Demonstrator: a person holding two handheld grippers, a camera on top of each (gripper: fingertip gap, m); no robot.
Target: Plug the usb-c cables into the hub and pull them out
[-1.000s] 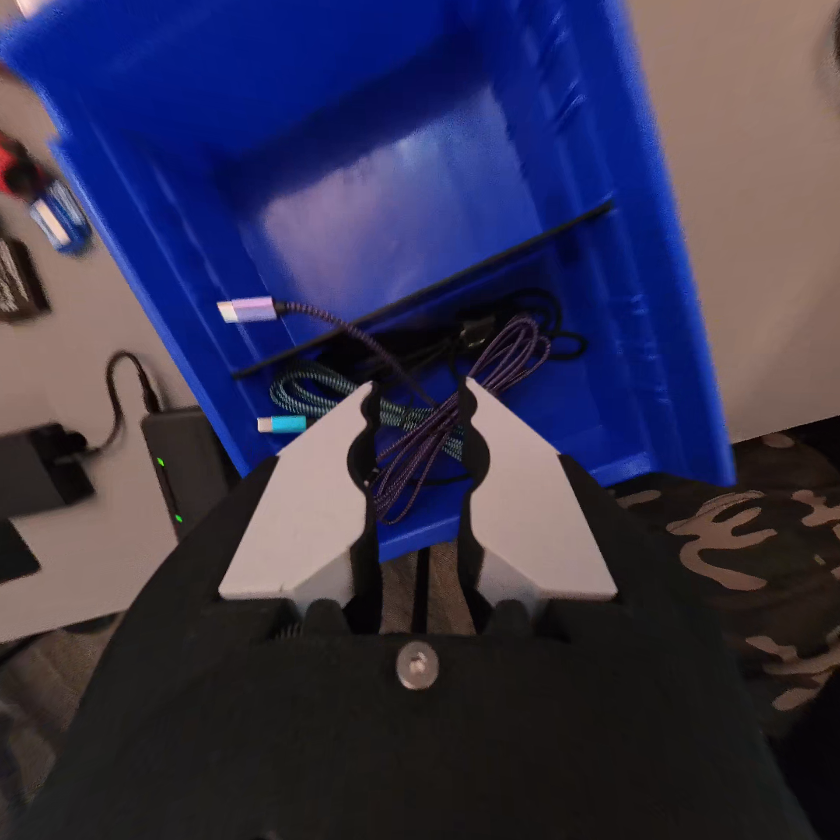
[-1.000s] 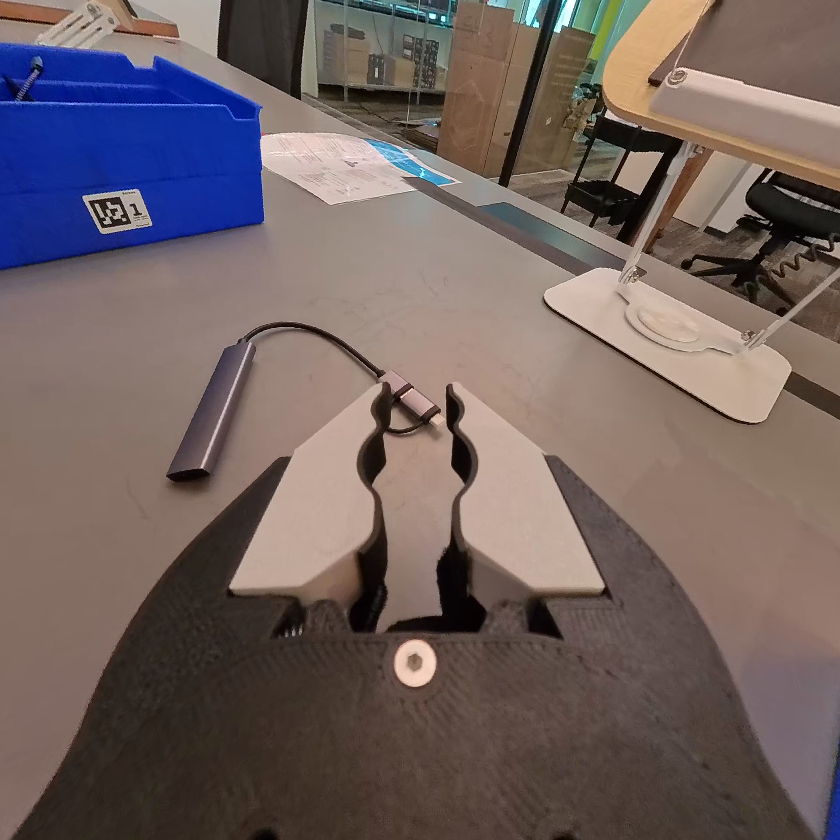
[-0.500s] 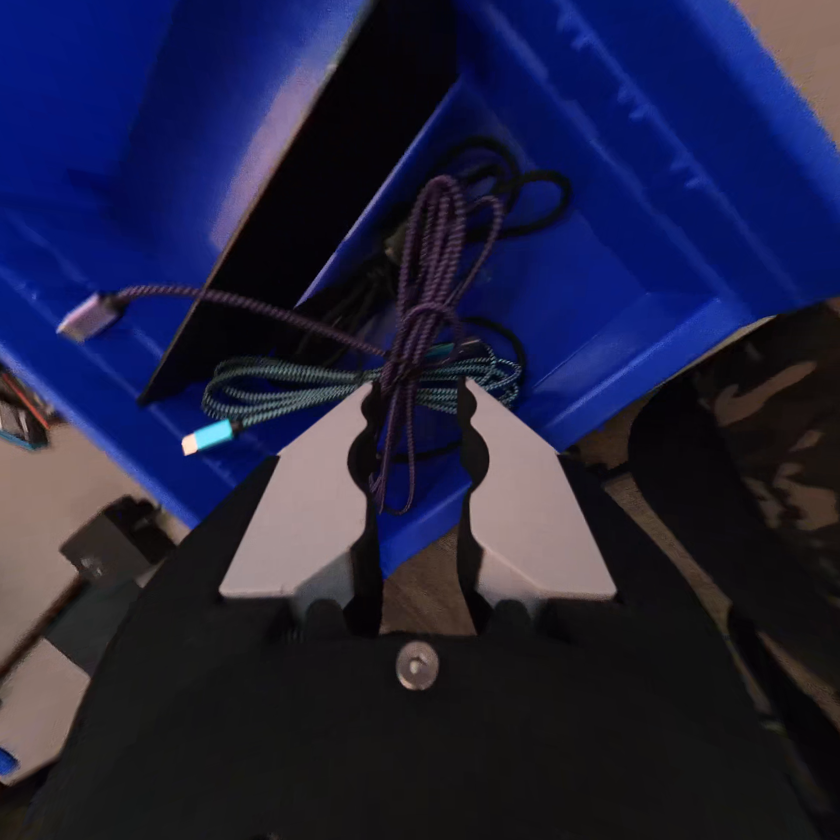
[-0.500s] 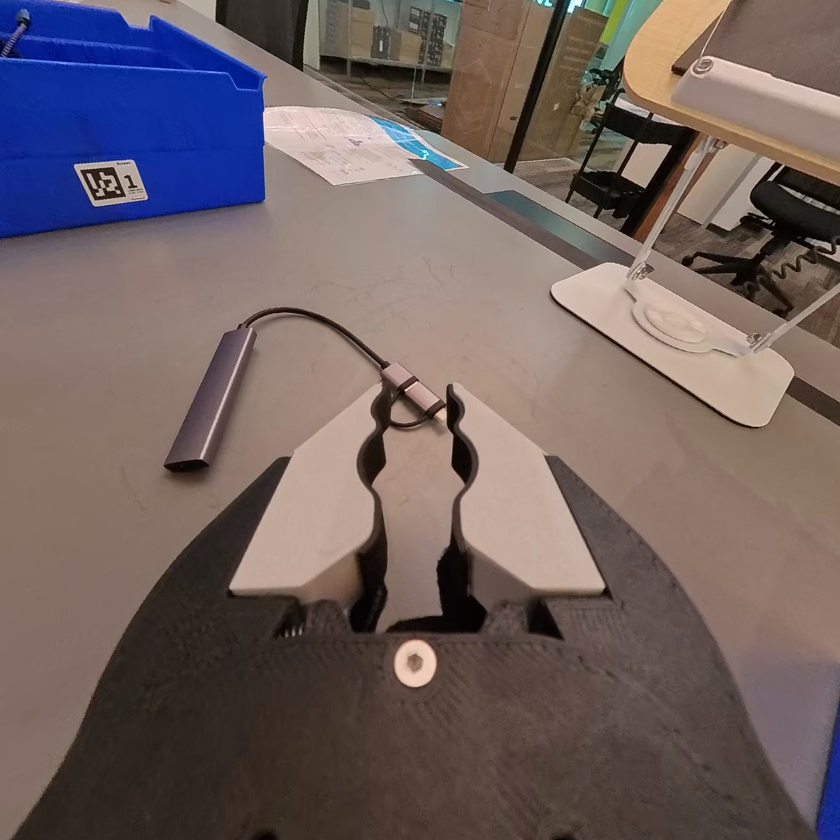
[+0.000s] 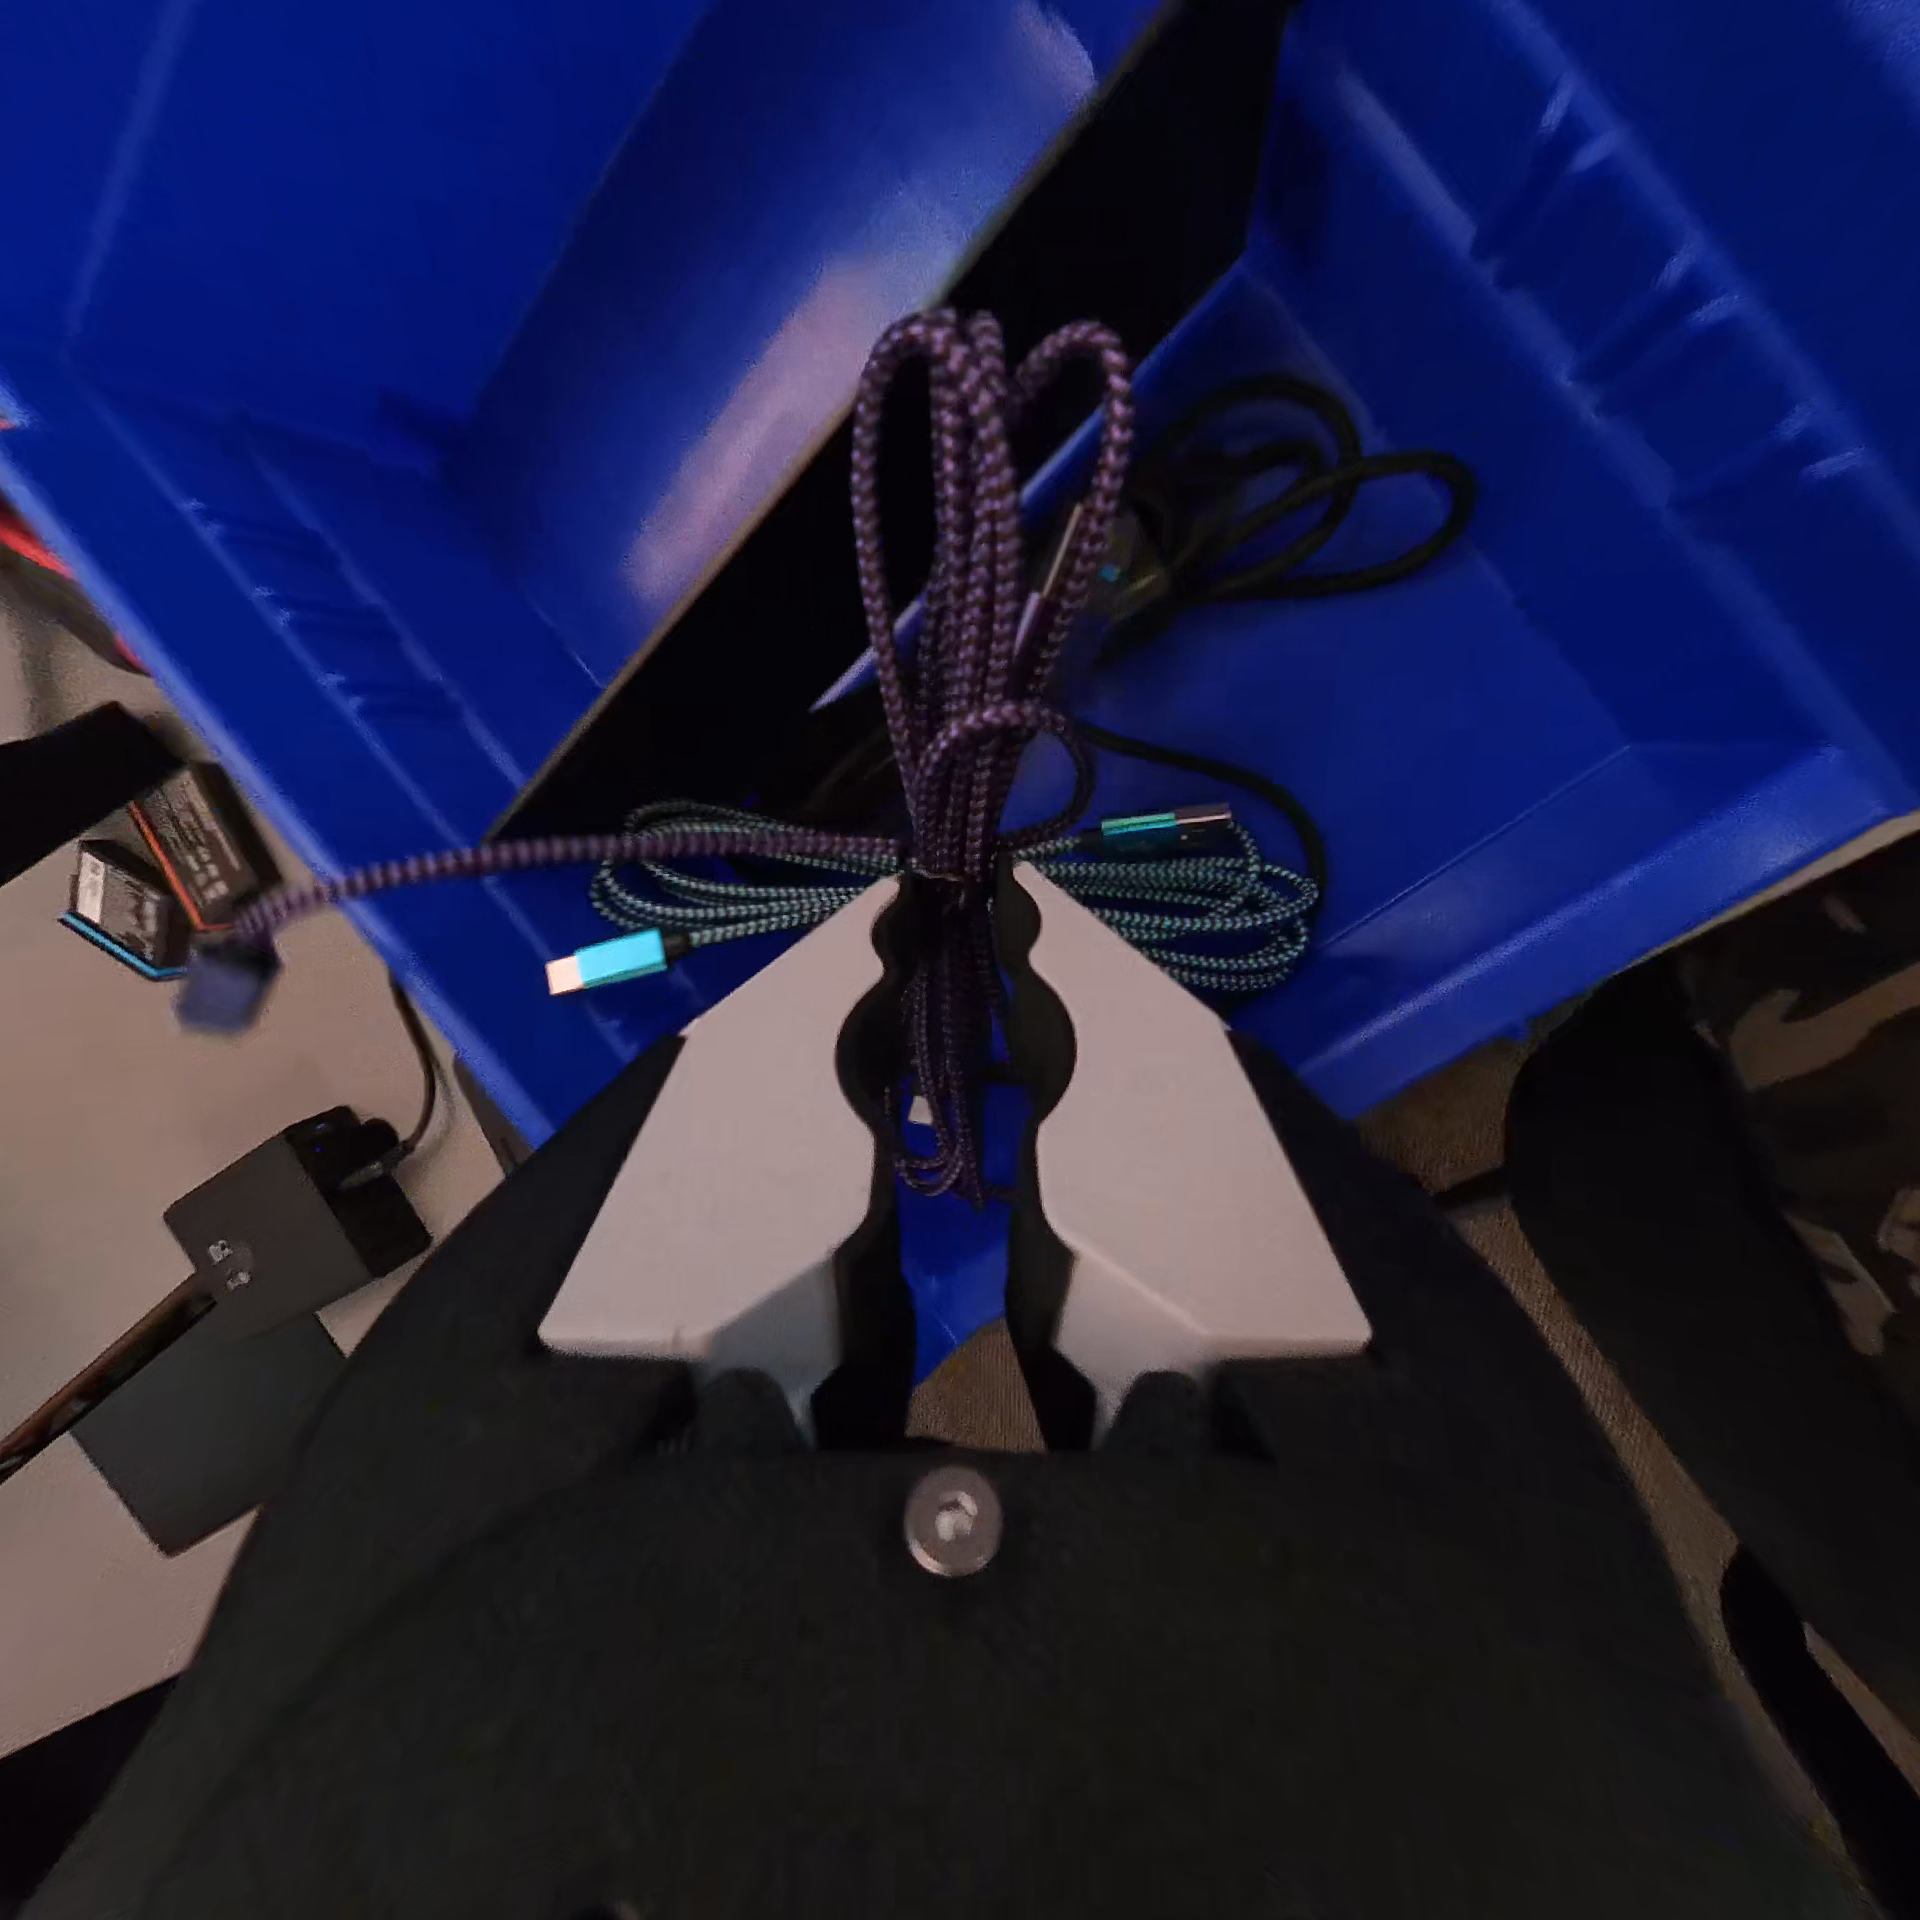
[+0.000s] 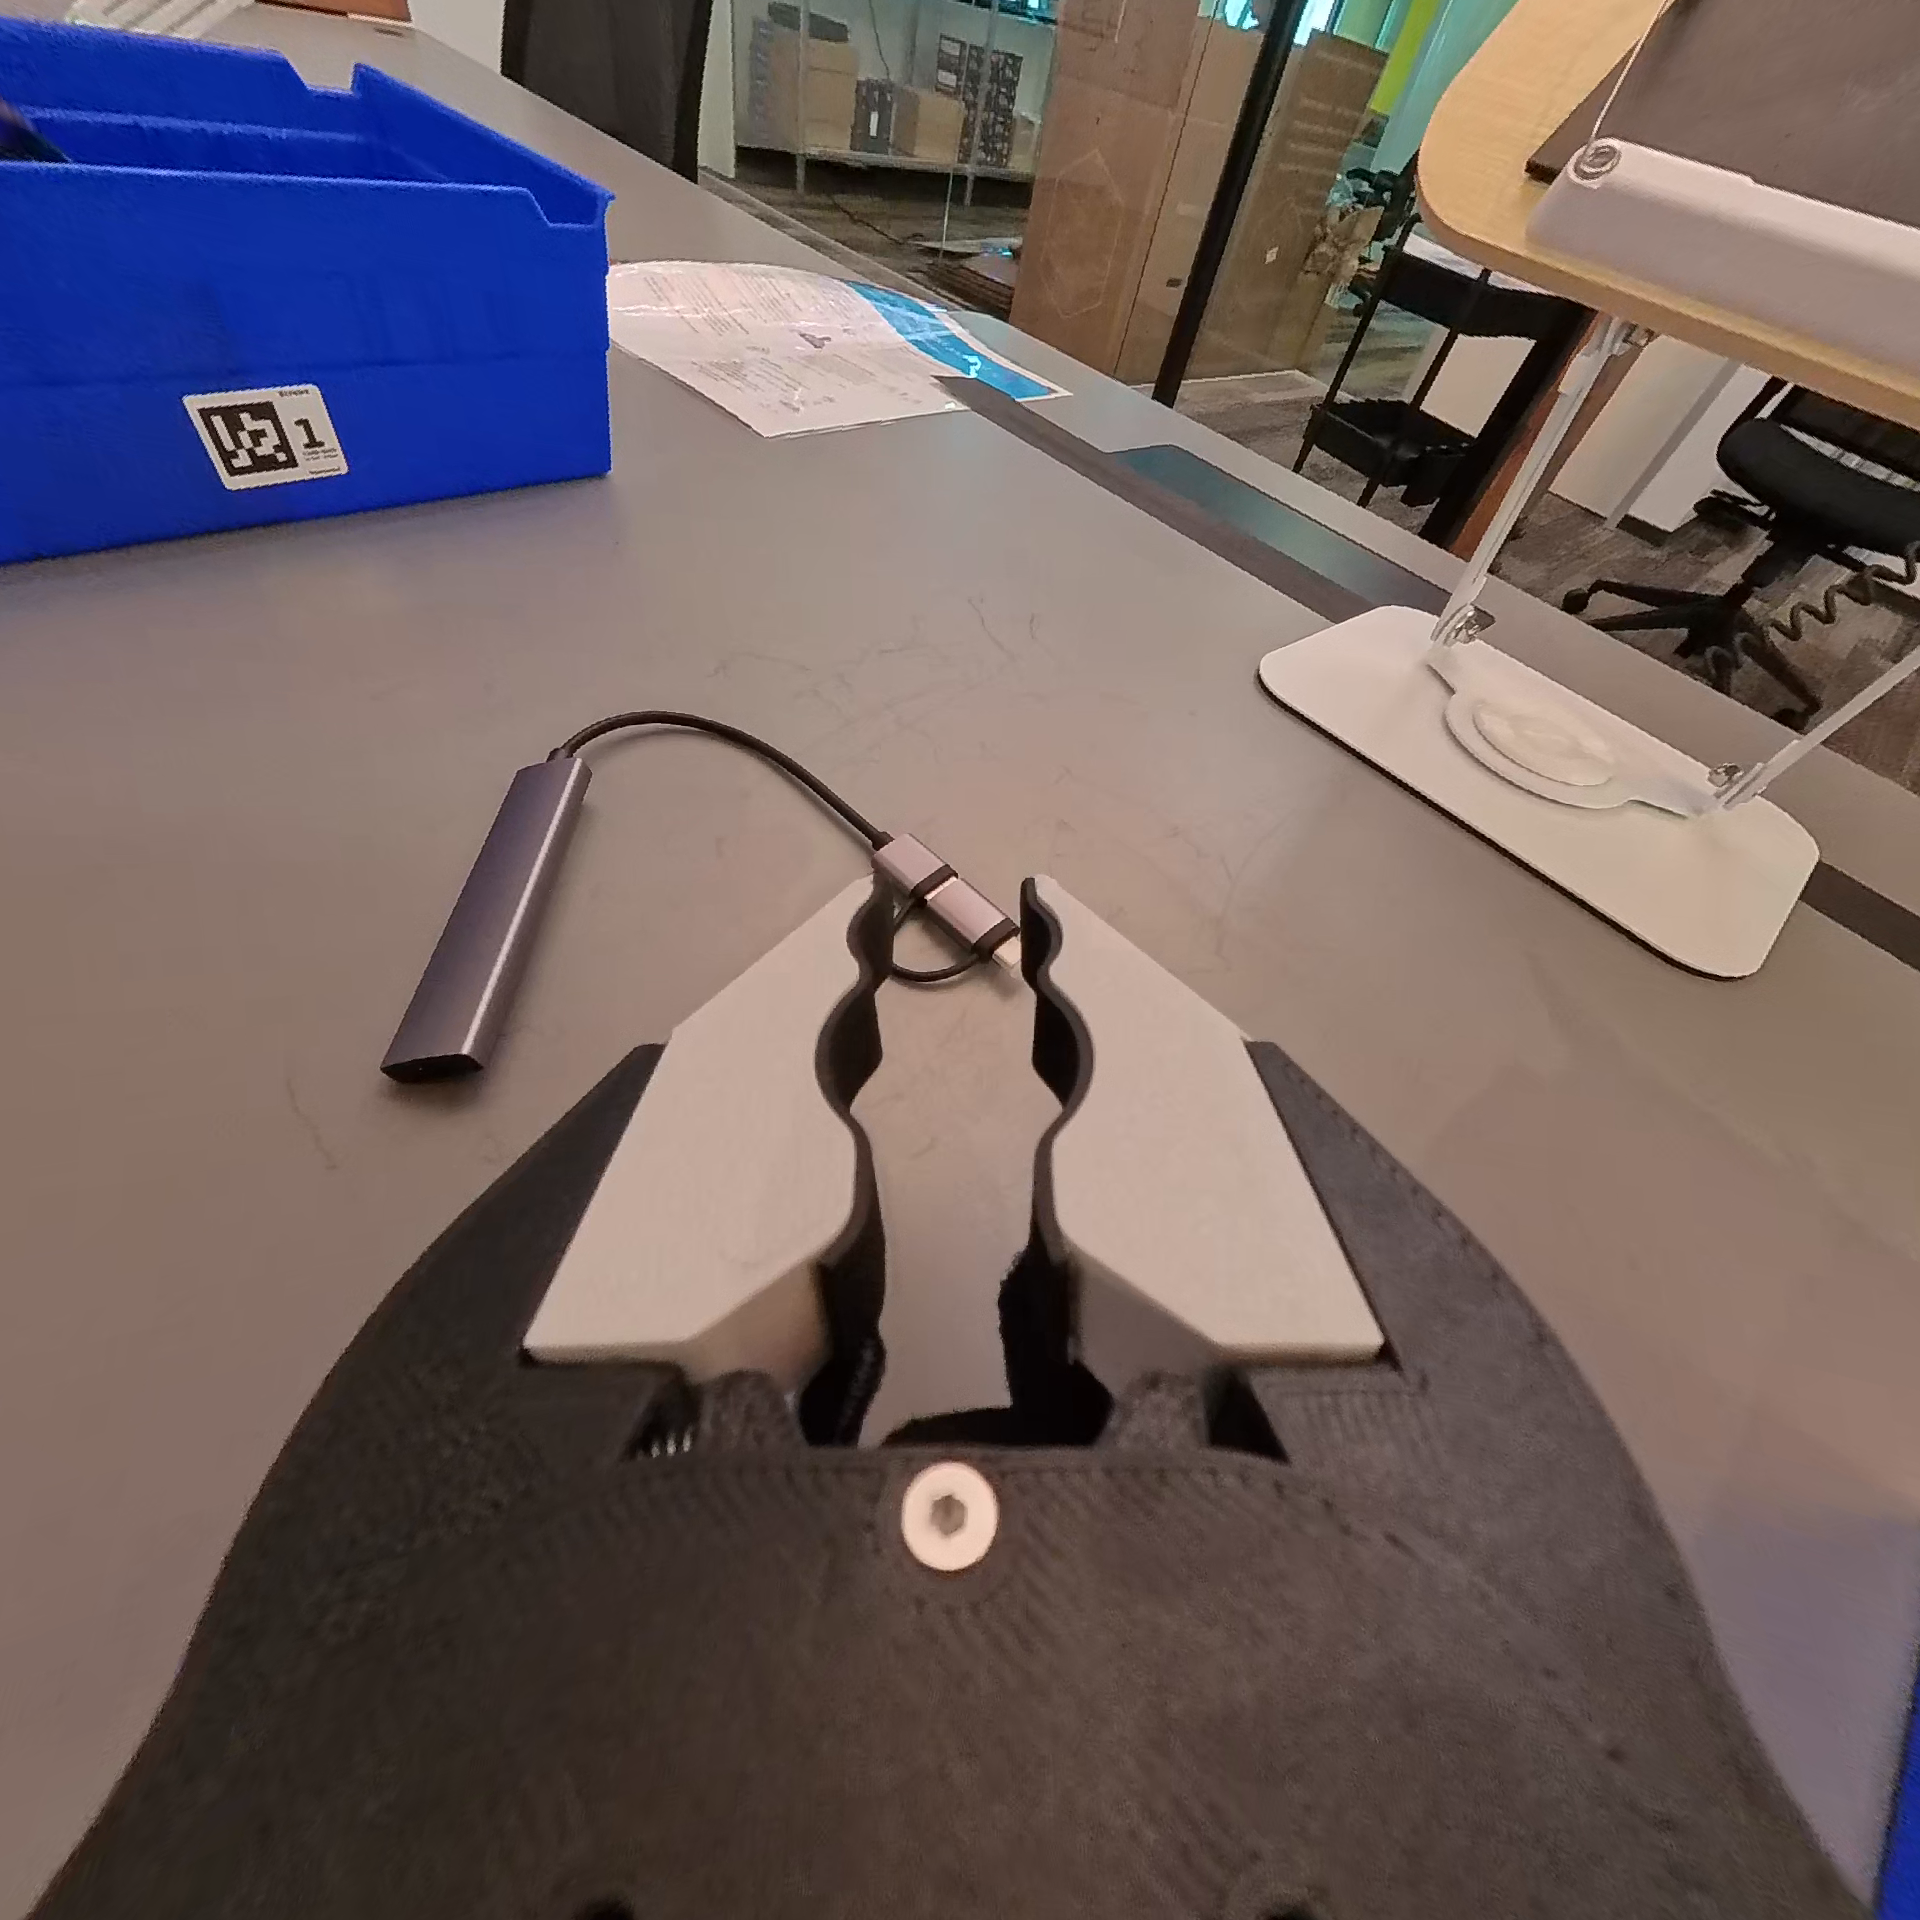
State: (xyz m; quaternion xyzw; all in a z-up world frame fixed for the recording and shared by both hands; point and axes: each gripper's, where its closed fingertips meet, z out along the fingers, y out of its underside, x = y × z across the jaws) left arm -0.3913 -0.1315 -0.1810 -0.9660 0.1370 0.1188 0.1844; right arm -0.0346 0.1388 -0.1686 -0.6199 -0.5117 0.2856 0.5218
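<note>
In the left wrist view my left gripper [image 5: 951,899] is shut on a bundled purple braided cable [image 5: 935,623] and holds it above the blue bin [image 5: 1558,779]. One plug end [image 5: 223,977] trails out to the left. A teal cable [image 5: 1143,909] and a black cable [image 5: 1309,520] lie in the bin. In the right wrist view my right gripper [image 6: 948,885] is open and low over the grey table [image 6: 935,582]. The grey hub [image 6: 499,914] lies to its left. The plug [image 6: 920,871] on the hub's short lead sits between the fingertips, ungripped.
A black divider [image 5: 935,436] splits the bin. Black power units [image 5: 291,1216] and small boxes [image 5: 177,842] lie left of it, camouflage fabric [image 5: 1818,1091] to the right. In the right view the blue bin [image 6: 312,312] stands far left, papers [image 6: 810,353] behind, a white stand base [image 6: 1538,821] right. Left tips to right tips: about 45 cm.
My left gripper has closed on the purple cable bundle and lifted it off the other cables; its loose plug swung left. My right gripper has edged forward a little toward the hub's plug.
</note>
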